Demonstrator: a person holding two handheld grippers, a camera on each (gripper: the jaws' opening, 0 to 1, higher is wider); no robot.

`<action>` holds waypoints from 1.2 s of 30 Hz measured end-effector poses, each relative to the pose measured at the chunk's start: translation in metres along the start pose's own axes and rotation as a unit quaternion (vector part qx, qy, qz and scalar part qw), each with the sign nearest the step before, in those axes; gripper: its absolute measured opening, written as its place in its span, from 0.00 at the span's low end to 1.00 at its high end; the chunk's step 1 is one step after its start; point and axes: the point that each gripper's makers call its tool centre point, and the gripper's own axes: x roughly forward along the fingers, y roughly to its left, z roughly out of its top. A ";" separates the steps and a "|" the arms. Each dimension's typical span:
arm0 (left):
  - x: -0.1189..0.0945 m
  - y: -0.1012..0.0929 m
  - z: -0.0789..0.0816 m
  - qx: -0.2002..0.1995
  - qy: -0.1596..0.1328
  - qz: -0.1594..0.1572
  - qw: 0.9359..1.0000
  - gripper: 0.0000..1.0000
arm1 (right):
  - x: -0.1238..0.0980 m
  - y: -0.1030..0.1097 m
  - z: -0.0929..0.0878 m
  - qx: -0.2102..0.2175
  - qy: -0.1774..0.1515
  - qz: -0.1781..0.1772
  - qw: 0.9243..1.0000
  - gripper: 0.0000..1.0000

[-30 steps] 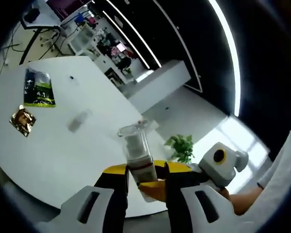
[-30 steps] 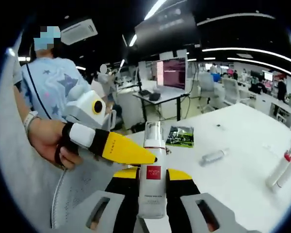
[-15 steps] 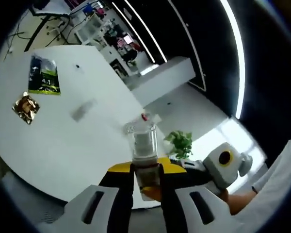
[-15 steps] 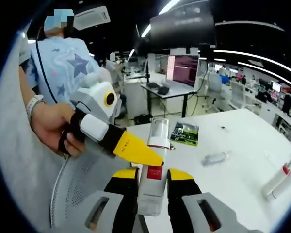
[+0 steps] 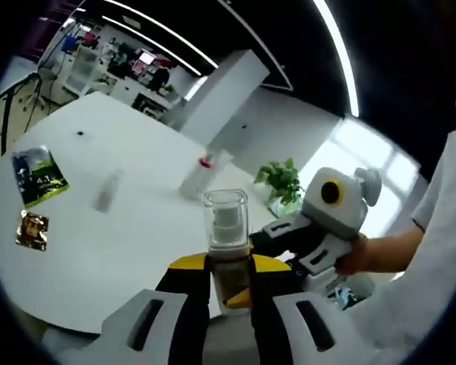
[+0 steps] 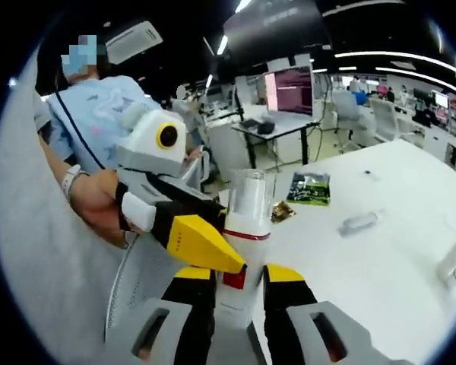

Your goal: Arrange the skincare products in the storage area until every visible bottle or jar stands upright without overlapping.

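While both grippers pinch same clear-capped pump bottle (image 6: 242, 251) midair near table (image 5: 137, 228) edge, left gripper (image 5: 228, 293) and right gripper (image 6: 239, 293) jaws clamp it; small bottle (image 6: 359, 222) lies flat, unplaced; task early.

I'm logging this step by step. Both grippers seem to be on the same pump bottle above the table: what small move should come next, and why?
Probably lower the pump bottle upright onto the bare white table. Both the right gripper and the left gripper clamp it in the air, off the table's near edge, so it is not yet standing. A small clear bottle also lies on its side.
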 end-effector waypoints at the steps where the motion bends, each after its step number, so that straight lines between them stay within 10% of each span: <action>1: -0.001 -0.002 -0.001 0.007 0.002 -0.006 1.000 0.13 | -0.001 0.002 -0.002 0.004 0.002 0.006 1.000 0.17; 26: 0.012 -0.030 -0.008 0.075 0.050 -0.122 0.988 0.14 | -0.026 0.010 -0.014 0.029 0.004 0.049 0.998 0.16; 36: 0.022 -0.016 -0.003 0.078 0.060 -0.082 0.992 0.16 | -0.019 -0.006 -0.013 0.050 -0.024 0.004 0.998 0.14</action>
